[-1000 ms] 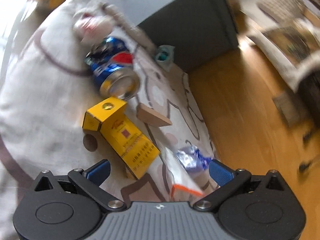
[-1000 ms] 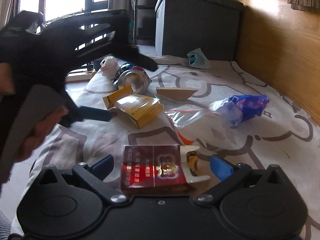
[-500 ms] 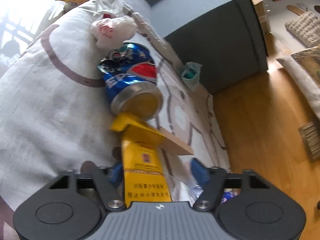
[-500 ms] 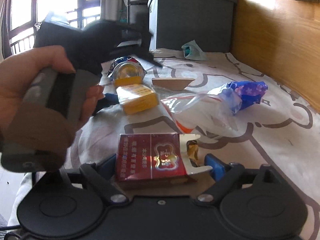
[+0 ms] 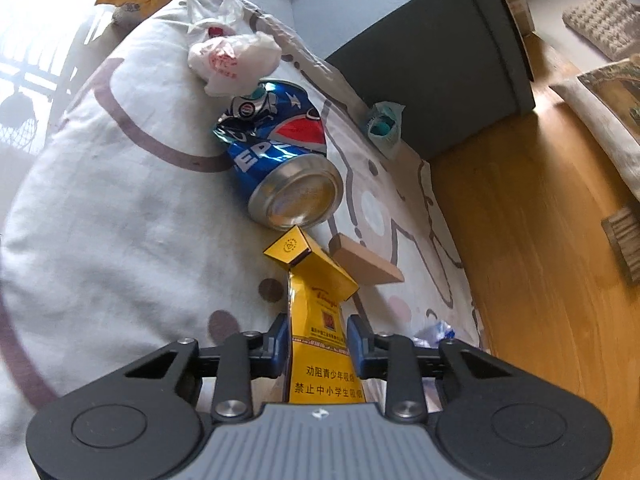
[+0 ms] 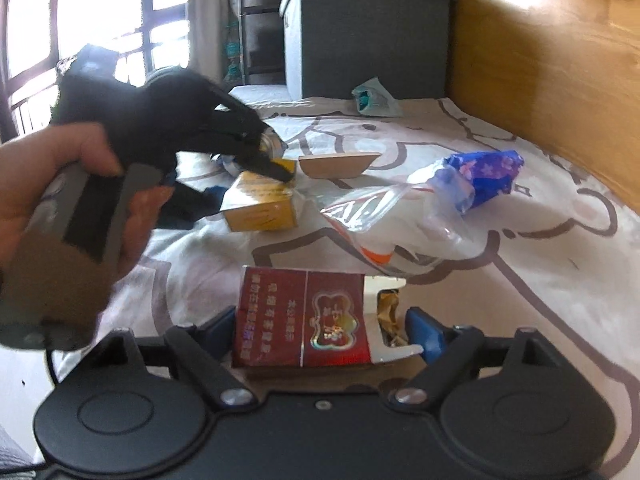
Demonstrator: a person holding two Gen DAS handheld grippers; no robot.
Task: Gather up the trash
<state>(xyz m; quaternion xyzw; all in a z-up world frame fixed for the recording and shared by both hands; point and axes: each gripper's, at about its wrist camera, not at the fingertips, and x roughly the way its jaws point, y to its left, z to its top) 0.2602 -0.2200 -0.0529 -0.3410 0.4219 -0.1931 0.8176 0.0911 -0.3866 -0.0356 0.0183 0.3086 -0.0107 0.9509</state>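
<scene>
Left wrist view: closing left gripper (image 5: 317, 344) fingers (image 5: 279, 345) flank the yellow box (image 5: 320, 320).

Spread across most of both views: a white bedsheet printed with brown cartoon outlines (image 5: 100, 220). Top centre of the right view, against the far edge of the sheet: a dark grey fabric storage box (image 6: 368, 32). Along the right side: a warm wooden panel (image 6: 552, 64). Upper left: bright barred windows (image 6: 80, 12). Upper right corner of the left view: a cream knitted cushion (image 5: 604, 24).
</scene>
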